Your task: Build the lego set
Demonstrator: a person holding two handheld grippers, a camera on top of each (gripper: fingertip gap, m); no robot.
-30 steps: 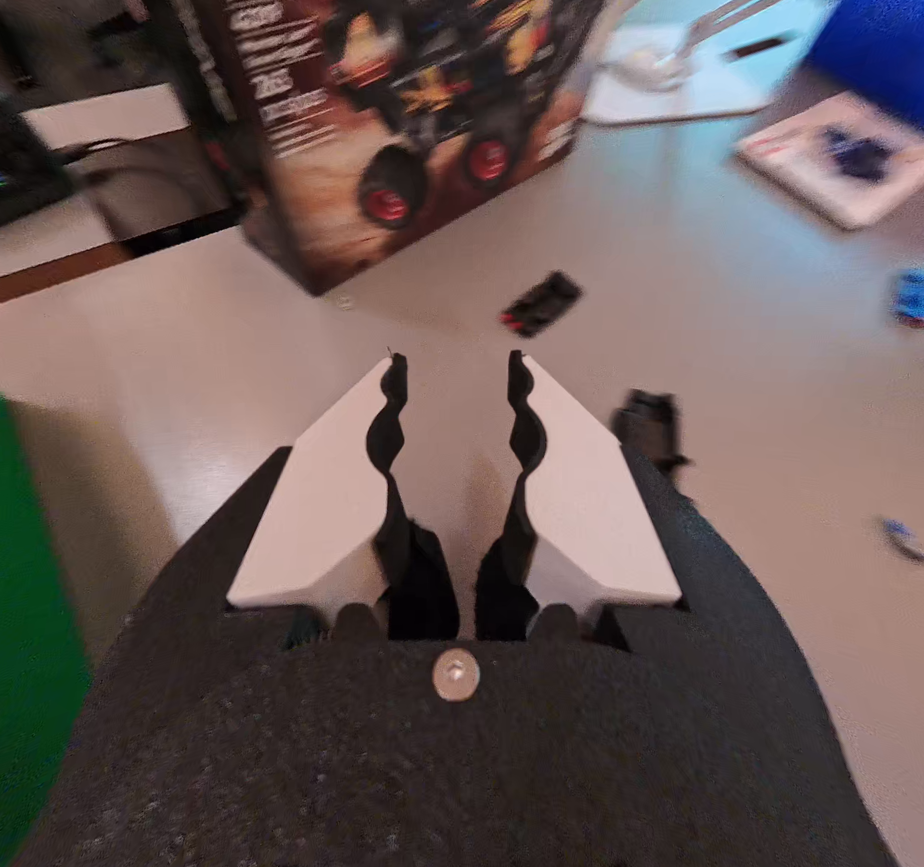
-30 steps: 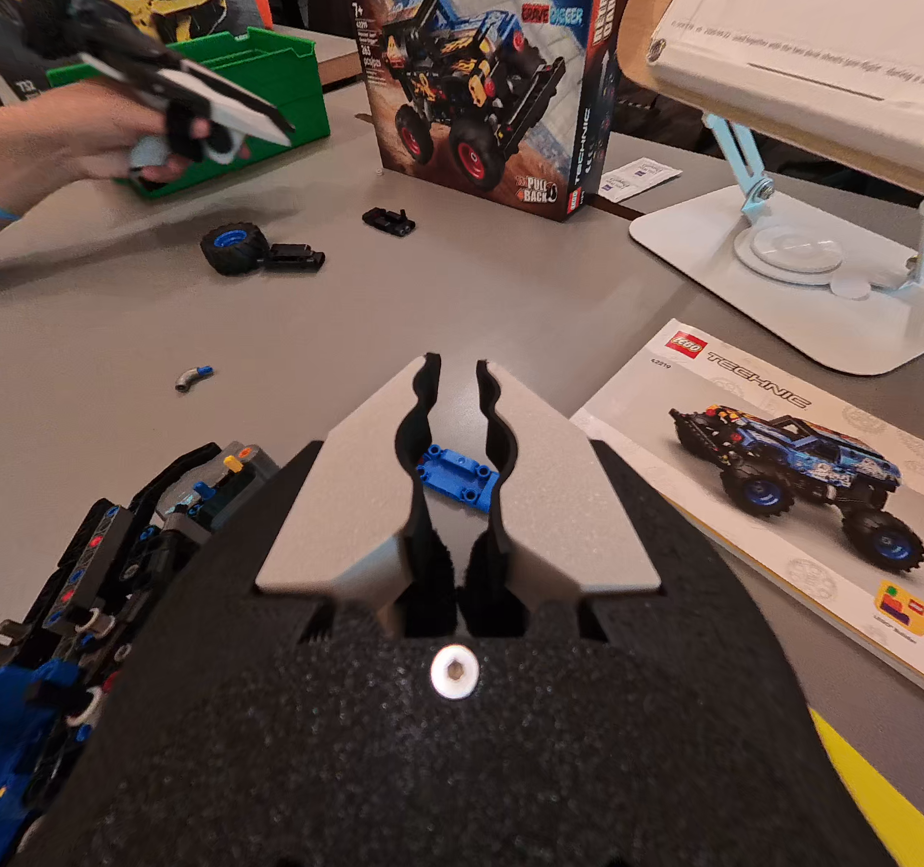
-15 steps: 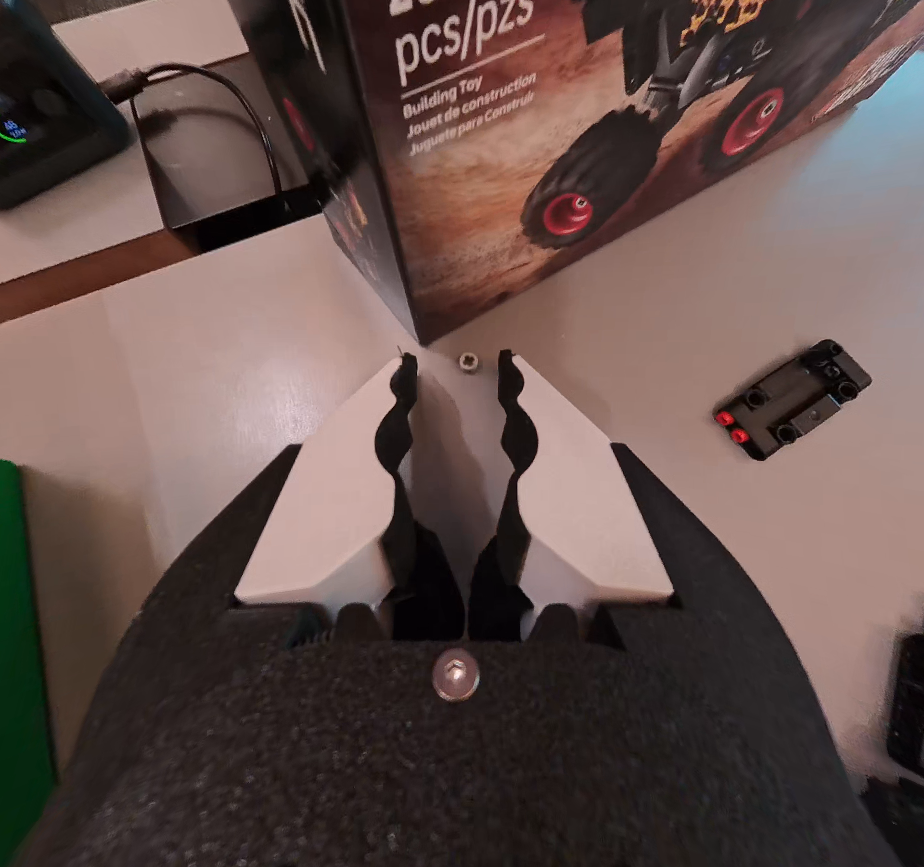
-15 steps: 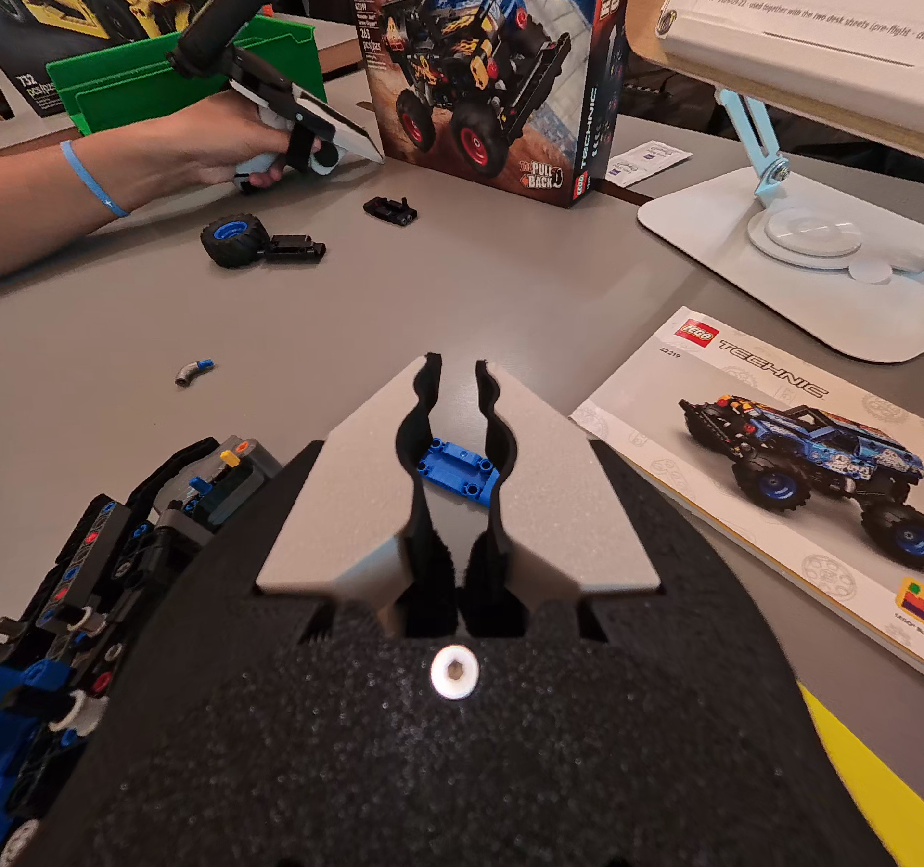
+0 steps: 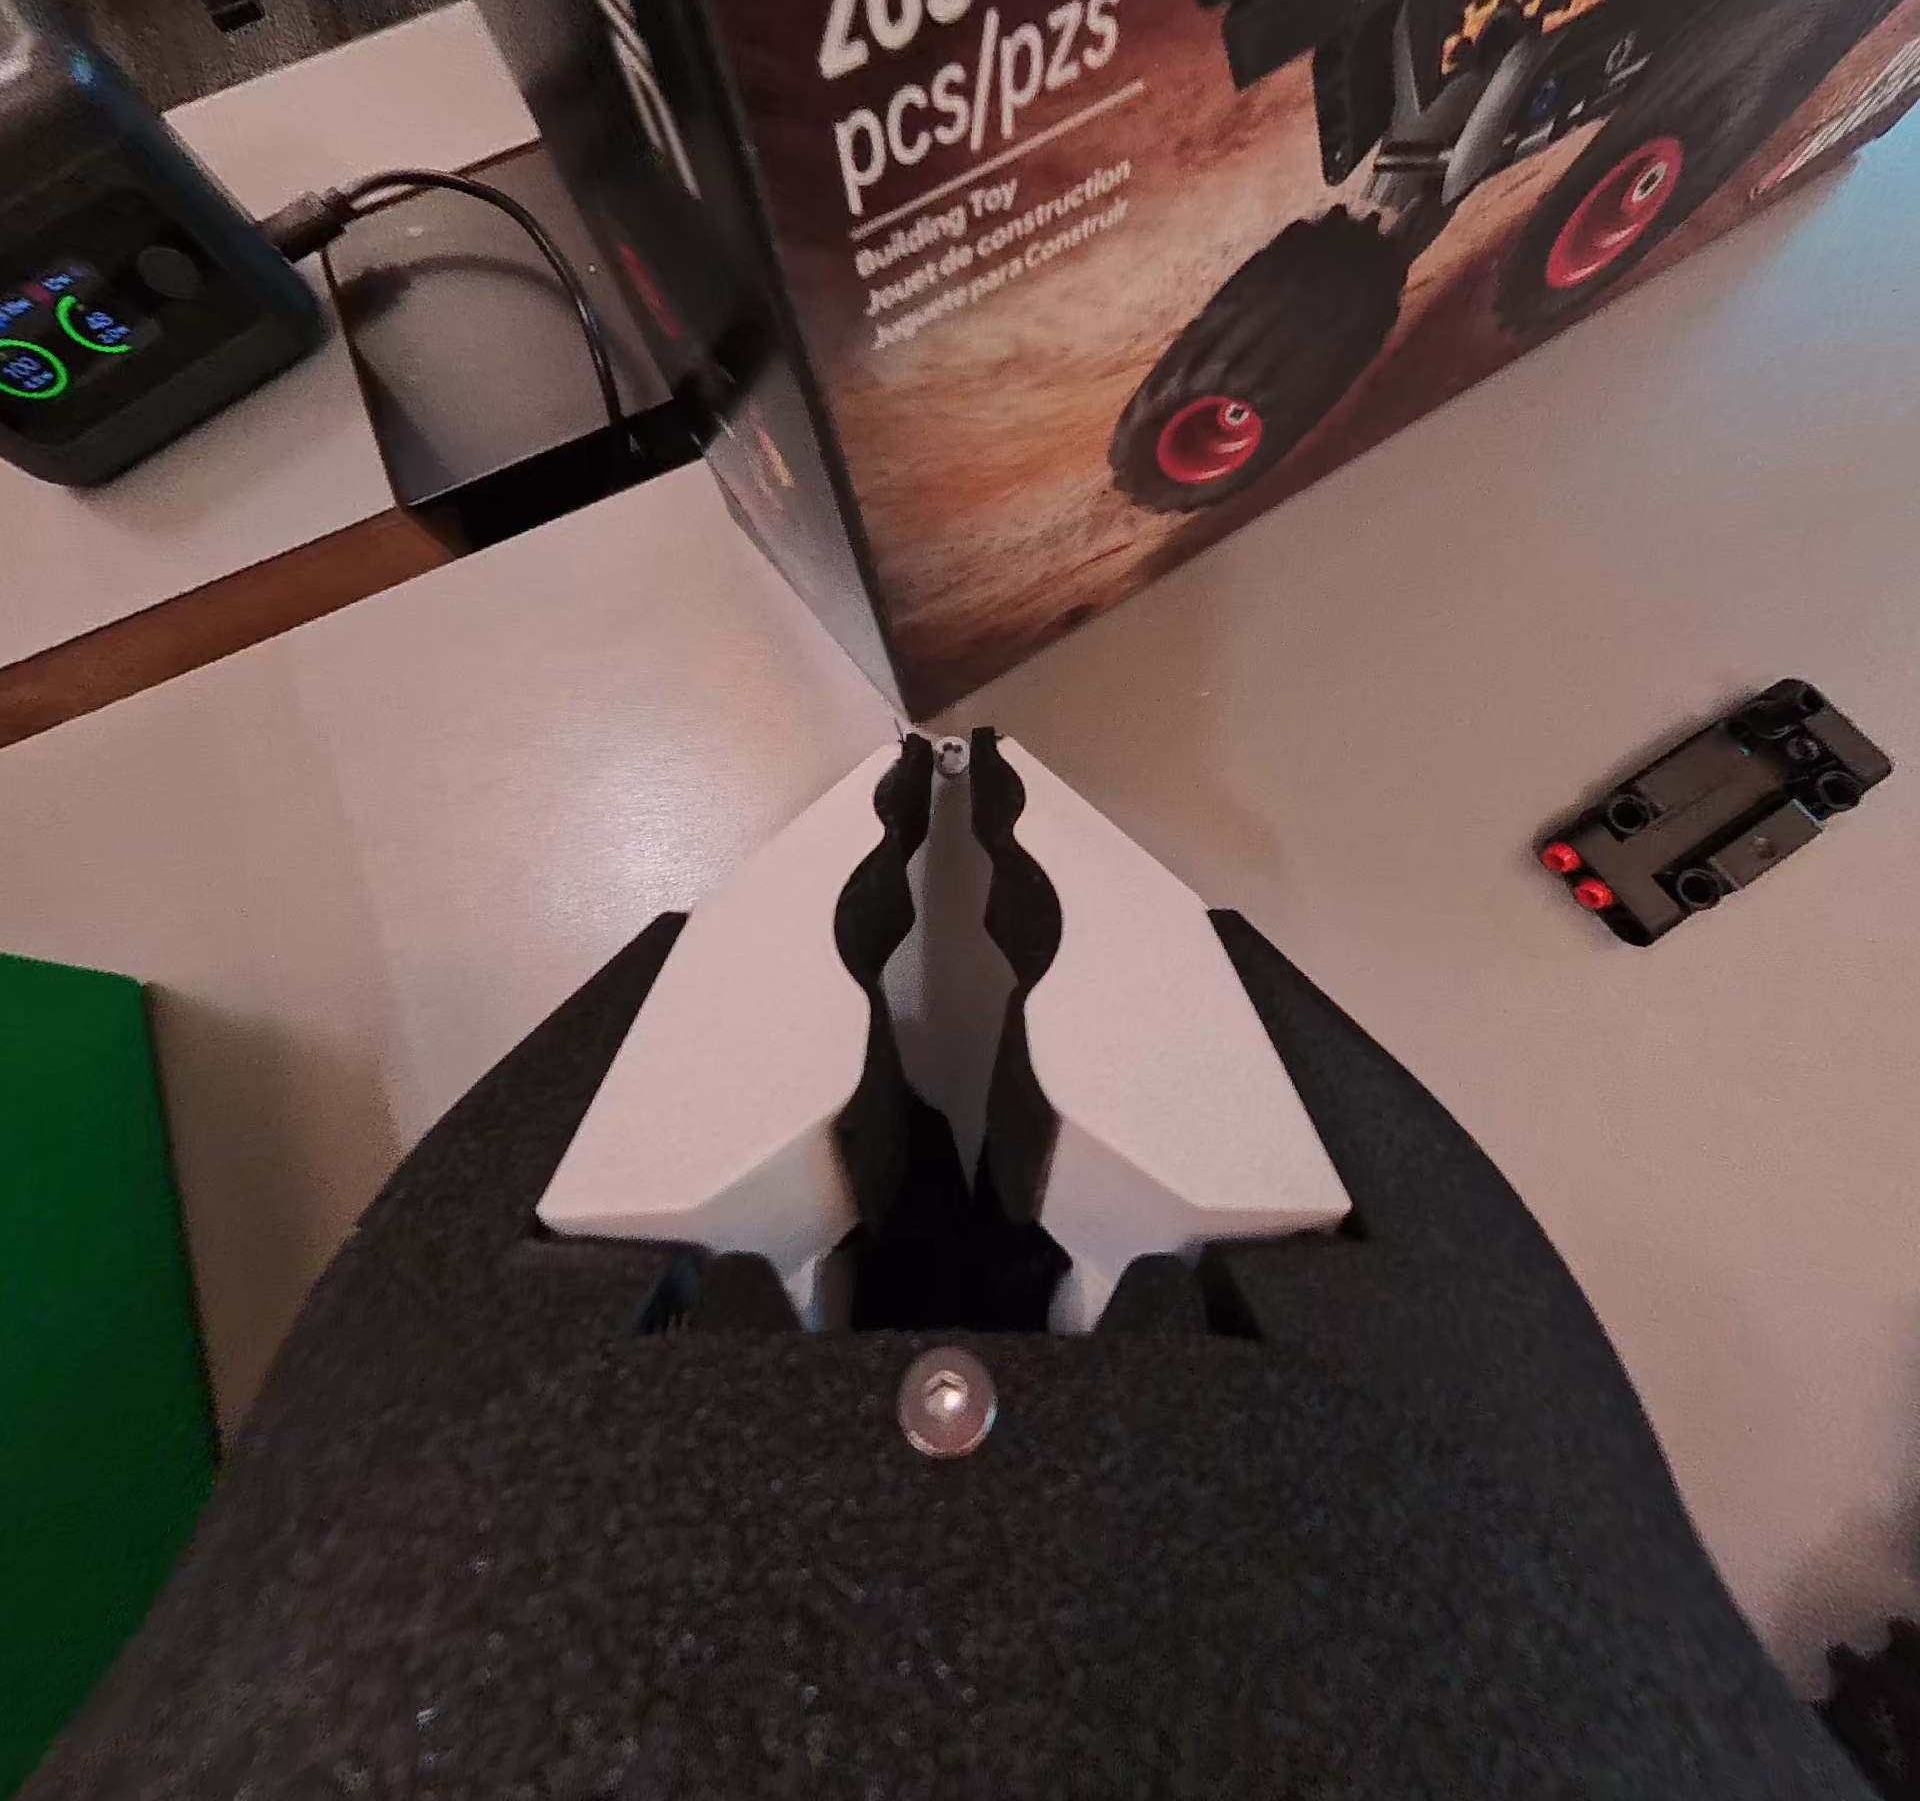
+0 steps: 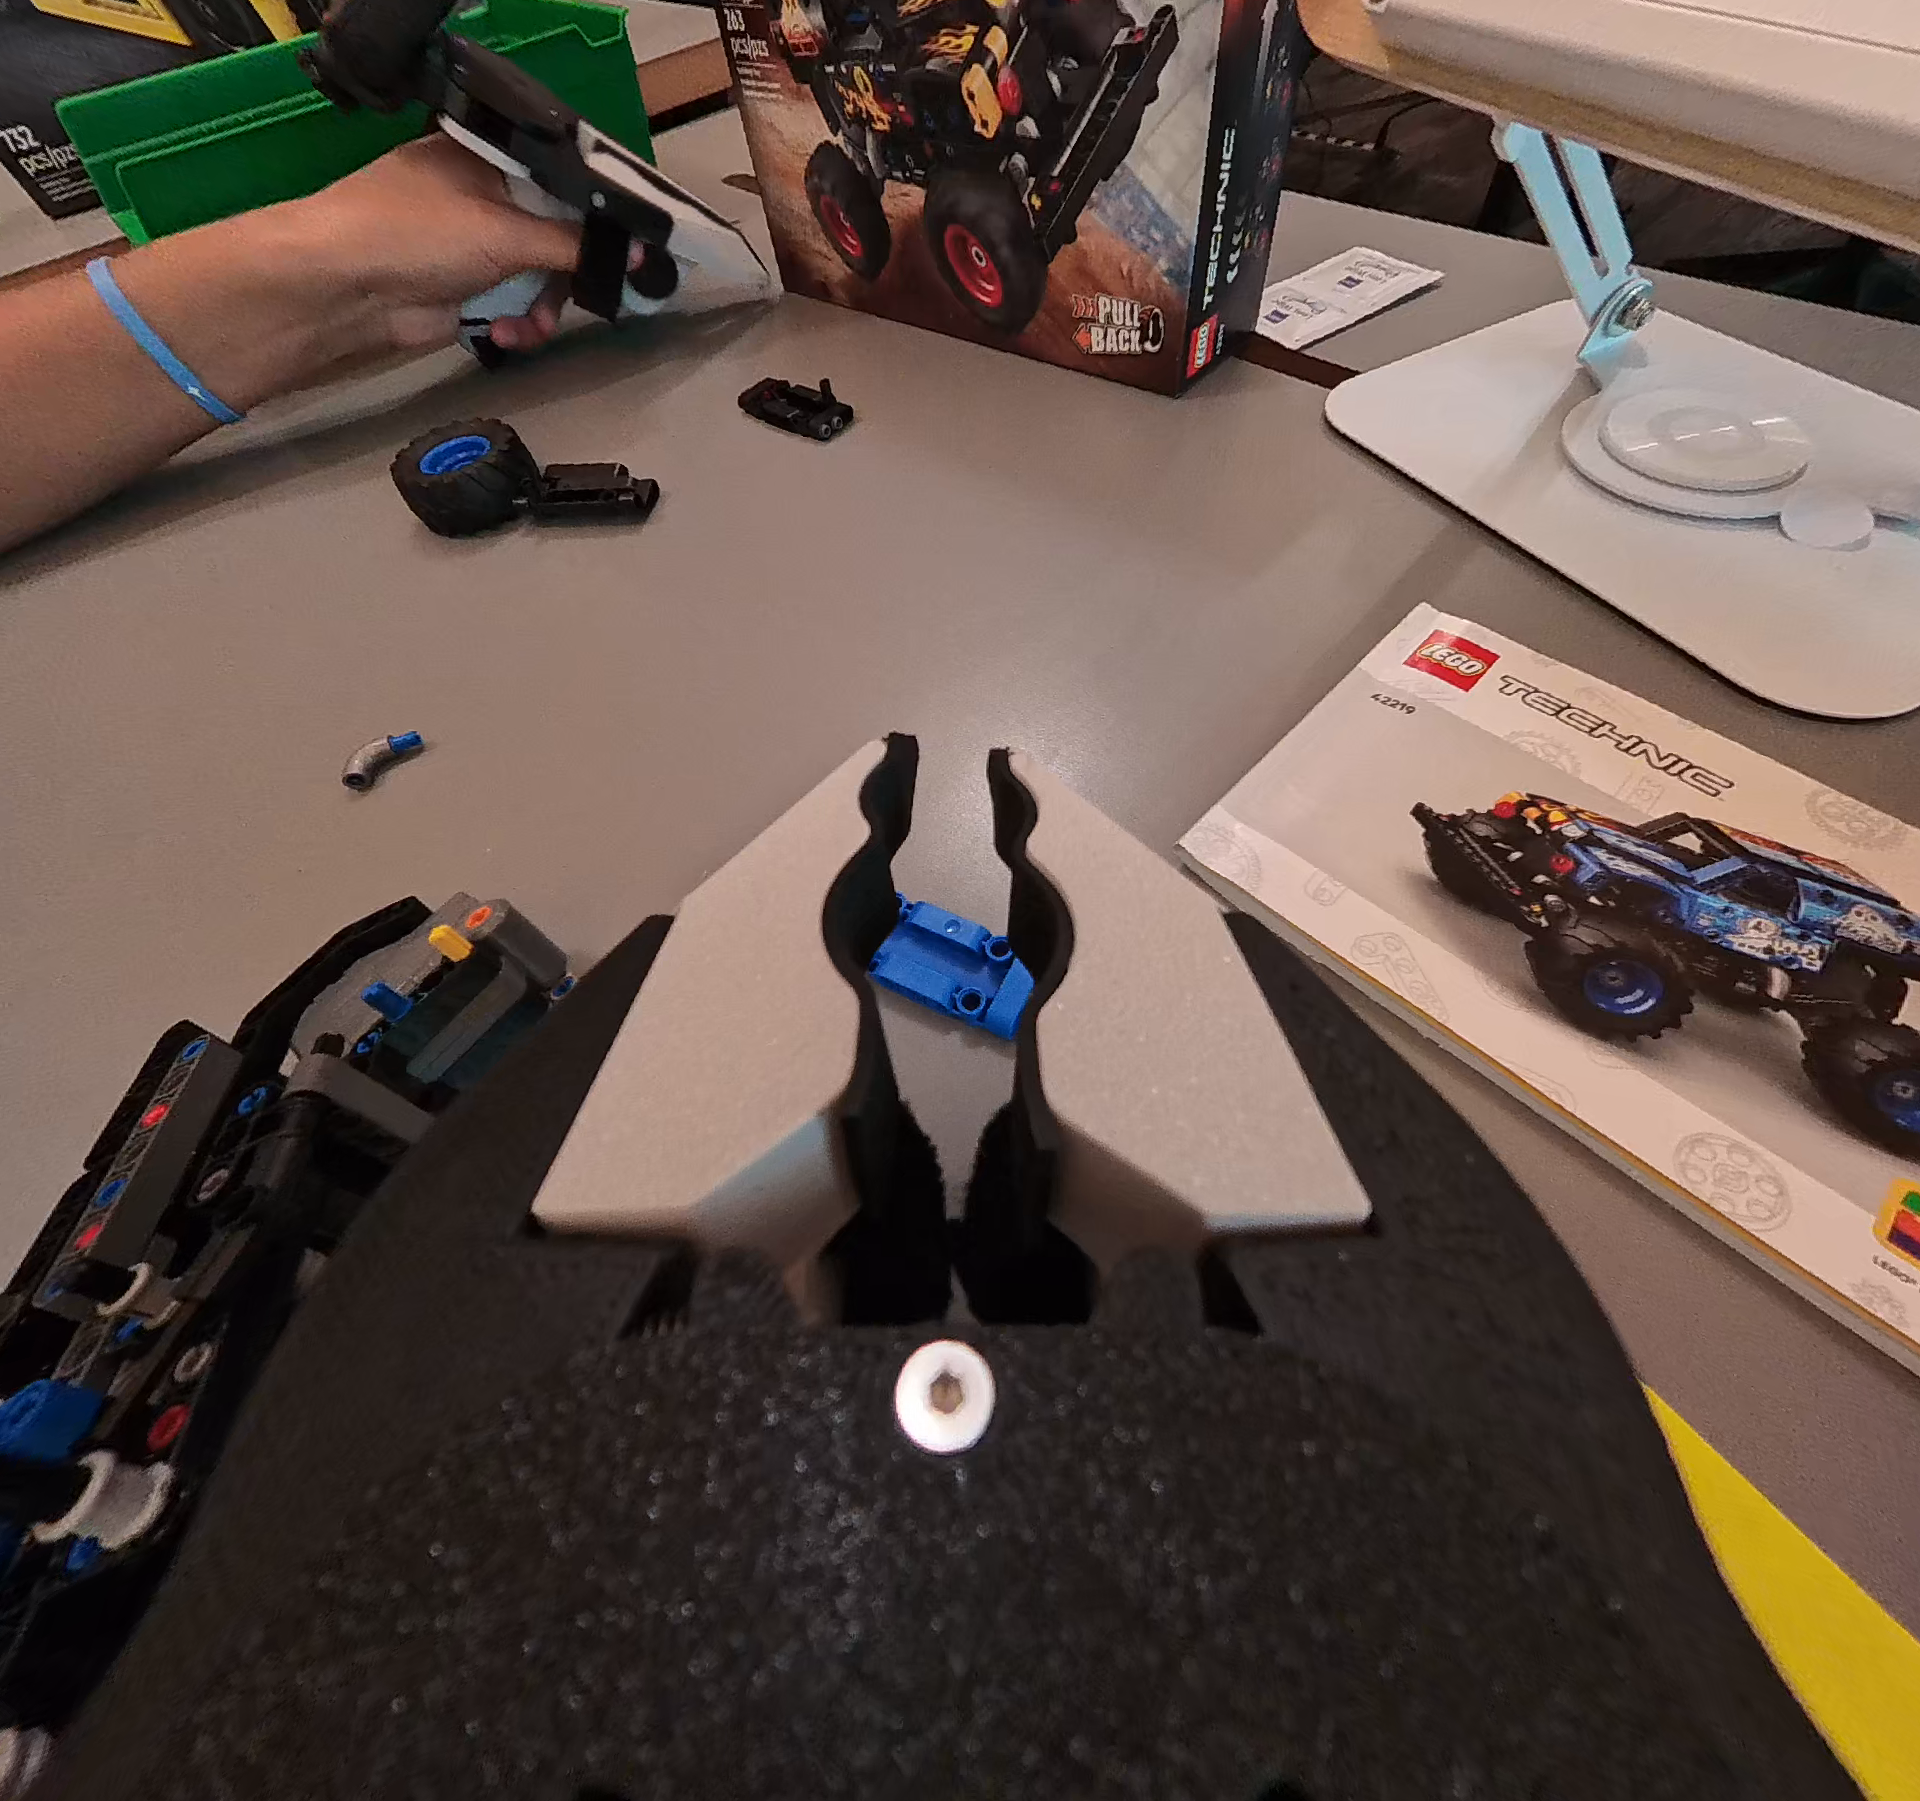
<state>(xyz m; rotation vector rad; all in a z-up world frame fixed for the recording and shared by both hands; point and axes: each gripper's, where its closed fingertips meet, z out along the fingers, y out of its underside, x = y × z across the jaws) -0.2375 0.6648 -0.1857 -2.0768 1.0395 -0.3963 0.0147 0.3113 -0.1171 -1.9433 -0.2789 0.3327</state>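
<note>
1. Grey-white and tiny, a round bush-like plastic piece (image 5: 951,752) sits right between the tips of our left hand-held gripper (image 5: 950,745), at the foot of the near corner of the upright printed cardboard toy box (image 5: 1195,297). The jaws stand narrow around it; we cannot tell whether they actually pinch it or whether it rests on the surface.
2. Our left hand-held gripper is by far the nearer one. A flat black plastic plate with red pins (image 5: 1714,811) lies well apart to its right.
3. Our right hand-held gripper (image 6: 951,754) hangs over the pale grey surface (image 6: 935,588), jaws slightly parted and empty. A blue studded plastic plate (image 6: 951,967) lies under the gap, long axis crosswise to the fingers.
4. Around it lie a black-and-blue part-built model chassis (image 6: 208,1180) on the left, a printed instruction booklet (image 6: 1558,920) on the right, and a black tyre with a blue hub (image 6: 462,473) farther off.
5. Behind the box stand a green plastic bin (image 6: 343,130) and a white stand (image 6: 1662,463).
</note>
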